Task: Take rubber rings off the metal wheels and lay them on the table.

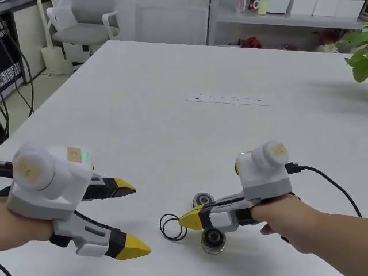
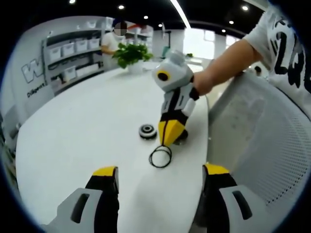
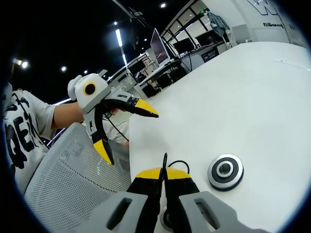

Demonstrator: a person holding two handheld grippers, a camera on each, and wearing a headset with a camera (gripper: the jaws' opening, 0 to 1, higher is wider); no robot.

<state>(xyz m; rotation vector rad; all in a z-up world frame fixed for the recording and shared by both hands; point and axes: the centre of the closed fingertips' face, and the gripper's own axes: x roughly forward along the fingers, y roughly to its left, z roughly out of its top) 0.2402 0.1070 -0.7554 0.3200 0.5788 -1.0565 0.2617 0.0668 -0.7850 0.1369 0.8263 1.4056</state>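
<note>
Right gripper fingers pinched a rubber ring at the worktop; left gripper fingers were spread. Advised: release flat, clear of wheels.

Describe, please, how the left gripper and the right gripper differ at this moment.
The left gripper has its fingers spread wide; the right gripper has its fingers shut, apparently pinching a rubber ring. The left gripper holds nothing and sits apart from the parts, while the right gripper's tip is down beside the metal wheels. Both have yellow-tipped fingers and white bodies.
</note>
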